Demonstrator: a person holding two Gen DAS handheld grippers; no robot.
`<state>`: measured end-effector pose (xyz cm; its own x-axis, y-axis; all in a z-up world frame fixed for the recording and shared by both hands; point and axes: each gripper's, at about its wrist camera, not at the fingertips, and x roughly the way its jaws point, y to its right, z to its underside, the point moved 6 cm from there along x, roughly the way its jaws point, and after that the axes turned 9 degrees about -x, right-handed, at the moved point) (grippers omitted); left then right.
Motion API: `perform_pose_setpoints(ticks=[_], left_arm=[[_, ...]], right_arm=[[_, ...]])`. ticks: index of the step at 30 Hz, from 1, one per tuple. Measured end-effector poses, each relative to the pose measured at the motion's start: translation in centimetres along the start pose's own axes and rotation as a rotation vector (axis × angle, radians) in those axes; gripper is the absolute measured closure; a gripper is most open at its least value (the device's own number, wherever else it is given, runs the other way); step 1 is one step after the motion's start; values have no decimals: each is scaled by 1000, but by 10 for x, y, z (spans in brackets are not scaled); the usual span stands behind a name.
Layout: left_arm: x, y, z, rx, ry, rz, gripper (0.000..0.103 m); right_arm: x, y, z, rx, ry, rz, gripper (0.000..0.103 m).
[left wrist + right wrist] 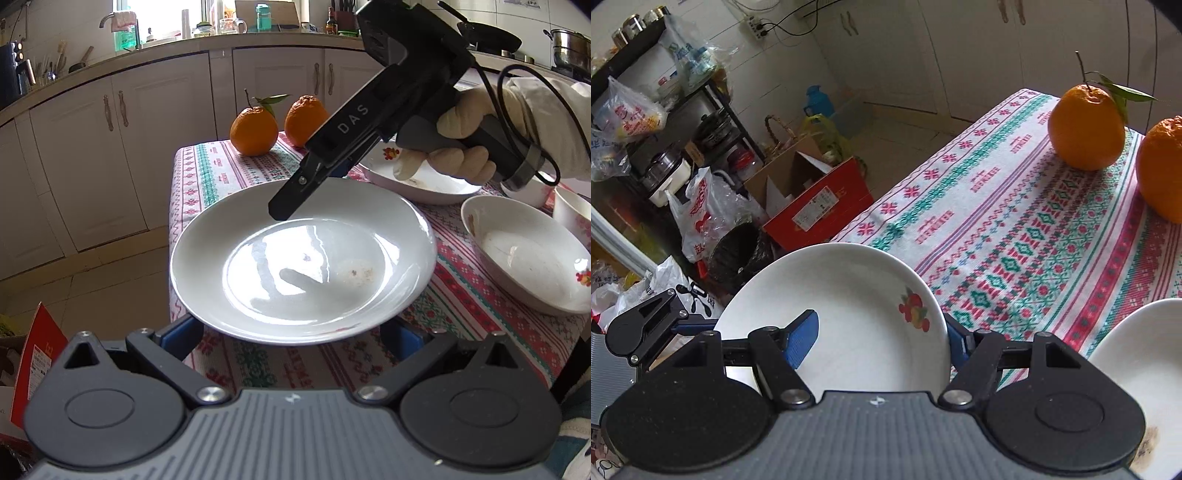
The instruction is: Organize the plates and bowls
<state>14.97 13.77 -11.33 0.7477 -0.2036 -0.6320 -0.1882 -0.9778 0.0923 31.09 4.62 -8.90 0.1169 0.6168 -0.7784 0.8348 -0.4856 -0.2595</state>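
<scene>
A large white plate [303, 266] hangs over the left edge of the table with the patterned cloth [207, 173]. My left gripper [291, 332] has the plate's near rim between its blue pads, one on each side, with the tips hidden under the rim. My right gripper [284, 206], in a gloved hand [461, 140], reaches down from the upper right onto the far rim. In the right wrist view the same plate [857, 295] shows a fruit motif [914, 310]. There my right gripper [879, 341] is shut on it, one pad inside and one outside the rim.
Two oranges [254, 131] [306, 120] stand at the far end of the table. A floral plate [424, 184], a used bowl [528, 258] and a small cup [572, 210] lie to the right. Below the table's left edge is floor with a red box [820, 199] and bags.
</scene>
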Motion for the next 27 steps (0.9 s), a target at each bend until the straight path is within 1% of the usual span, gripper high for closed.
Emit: perform_pose_setpoints(ticks=[6,23,27], left_arm=[[7,-2,-4,16,2,7,2],[14,-1,-9,40,-8,24,2],[15,0,-8,43,-10,24,2]], right_arm=[[3,12,-4,15,7,18,27],[7,24,-5,21,12,46,27],[7,24,-4,15,10,47,25]])
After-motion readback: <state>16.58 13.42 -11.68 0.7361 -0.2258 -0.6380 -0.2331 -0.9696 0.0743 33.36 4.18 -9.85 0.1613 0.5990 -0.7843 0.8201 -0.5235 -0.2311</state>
